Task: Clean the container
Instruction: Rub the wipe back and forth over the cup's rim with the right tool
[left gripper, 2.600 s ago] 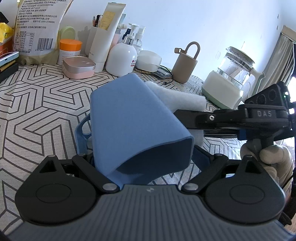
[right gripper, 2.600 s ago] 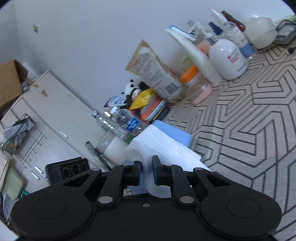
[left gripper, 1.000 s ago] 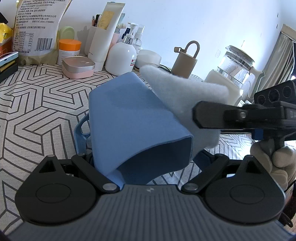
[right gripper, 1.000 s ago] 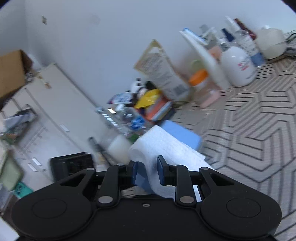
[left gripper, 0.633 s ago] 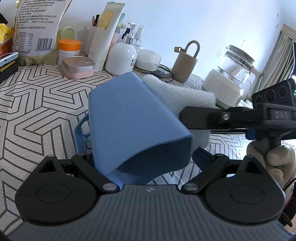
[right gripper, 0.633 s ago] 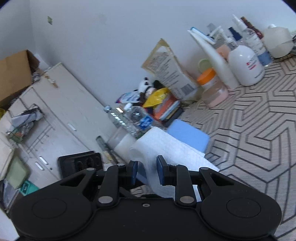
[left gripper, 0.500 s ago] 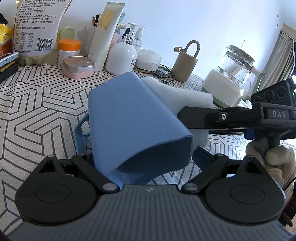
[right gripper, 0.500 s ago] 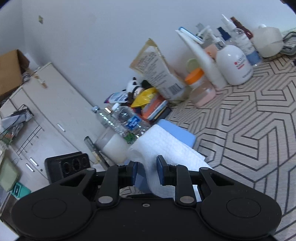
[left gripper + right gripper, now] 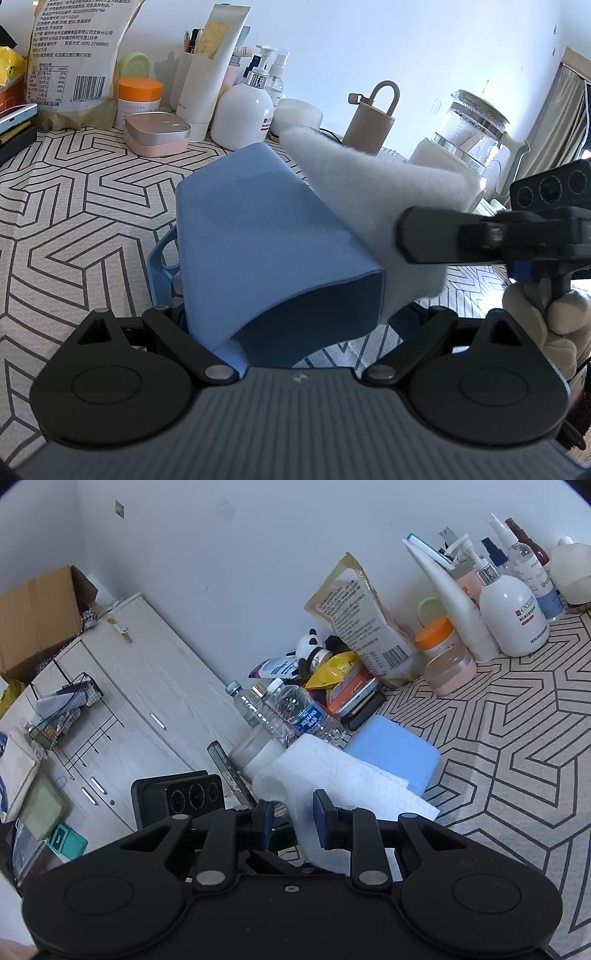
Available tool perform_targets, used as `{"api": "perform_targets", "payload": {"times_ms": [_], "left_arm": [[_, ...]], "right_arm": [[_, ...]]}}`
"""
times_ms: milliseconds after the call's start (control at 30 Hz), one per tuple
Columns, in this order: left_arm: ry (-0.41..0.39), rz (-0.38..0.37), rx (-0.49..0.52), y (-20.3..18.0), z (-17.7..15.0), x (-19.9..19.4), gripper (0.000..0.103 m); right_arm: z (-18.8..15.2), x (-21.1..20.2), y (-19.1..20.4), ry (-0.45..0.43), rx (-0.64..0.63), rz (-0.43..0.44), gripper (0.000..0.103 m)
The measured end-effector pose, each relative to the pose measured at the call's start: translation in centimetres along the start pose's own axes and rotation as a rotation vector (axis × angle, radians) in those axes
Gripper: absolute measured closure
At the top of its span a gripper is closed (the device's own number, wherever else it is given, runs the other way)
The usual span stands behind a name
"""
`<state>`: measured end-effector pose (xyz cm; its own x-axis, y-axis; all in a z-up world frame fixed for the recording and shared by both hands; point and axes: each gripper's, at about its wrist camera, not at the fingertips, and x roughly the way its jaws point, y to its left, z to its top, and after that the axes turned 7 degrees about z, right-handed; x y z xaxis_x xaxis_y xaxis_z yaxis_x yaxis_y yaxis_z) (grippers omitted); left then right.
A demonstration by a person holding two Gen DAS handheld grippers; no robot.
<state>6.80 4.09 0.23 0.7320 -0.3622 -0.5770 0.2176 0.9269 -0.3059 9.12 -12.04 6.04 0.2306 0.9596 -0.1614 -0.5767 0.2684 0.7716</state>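
Note:
My left gripper (image 9: 295,317) is shut on a blue square container (image 9: 258,236), held tilted above the patterned table with its open mouth towards the camera. My right gripper (image 9: 293,821) is shut on a folded white cloth (image 9: 332,775). In the left wrist view the cloth (image 9: 369,192) lies against the container's upper right side, with the right gripper's black finger (image 9: 443,240) coming in from the right. In the right wrist view the container (image 9: 395,753) shows just behind the cloth.
Bottles, tubes, jars and a food bag (image 9: 74,55) line the back wall. A pink tin (image 9: 157,133), a beige flask (image 9: 371,122) and a glass kettle (image 9: 469,140) stand on the table. Water bottles (image 9: 295,712) and a white cabinet (image 9: 129,701) lie left.
The cloth has swung from low along the container's right side up over its upper right edge. The right gripper has shifted slightly; the container has stayed still.

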Motion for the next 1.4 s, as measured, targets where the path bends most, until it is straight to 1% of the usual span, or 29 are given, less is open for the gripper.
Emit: {"api": "perform_targets", "payload": {"times_ms": [133, 200, 400, 567, 700, 833, 900, 1100, 1233, 1400], "left_arm": [[0.0, 0.001, 0.001, 0.0, 0.0, 0.0, 0.007], [0.0, 0.002, 0.001, 0.0, 0.0, 0.0, 0.007], [0.0, 0.002, 0.002, 0.0, 0.0, 0.0, 0.007], [0.0, 0.002, 0.001, 0.1, 0.0, 0.0, 0.007], [0.0, 0.002, 0.002, 0.1, 0.0, 0.0, 0.007], [0.001, 0.003, 0.002, 0.1, 0.0, 0.0, 0.007], [0.002, 0.005, 0.005, 0.1, 0.0, 0.0, 0.007], [0.004, 0.009, 0.01, -0.1, 0.0, 0.0, 0.007], [0.004, 0.008, 0.008, 0.0, 0.0, 0.0, 0.007], [0.003, 0.009, 0.008, 0.0, -0.1, -0.1, 0.007]], "right_arm": [[0.0, -0.1, -0.4, -0.004, 0.005, -0.064, 0.074], [0.1, -0.2, -0.6, -0.006, 0.013, -0.08, 0.074], [0.0, -0.2, -0.5, -0.006, 0.0, -0.083, 0.074], [-0.1, 0.0, 0.3, 0.005, -0.017, -0.001, 0.074], [-0.1, -0.1, 0.3, 0.005, -0.016, 0.005, 0.074], [-0.1, -0.2, -0.1, -0.007, -0.025, -0.07, 0.075], [-0.1, -0.3, -0.6, -0.014, 0.002, -0.083, 0.077], [0.0, -0.6, -1.6, -0.025, 0.045, -0.123, 0.077], [-0.1, -0.6, -1.5, -0.022, 0.043, -0.126, 0.076], [-0.1, -0.6, -1.3, -0.02, 0.039, -0.092, 0.075]]}}
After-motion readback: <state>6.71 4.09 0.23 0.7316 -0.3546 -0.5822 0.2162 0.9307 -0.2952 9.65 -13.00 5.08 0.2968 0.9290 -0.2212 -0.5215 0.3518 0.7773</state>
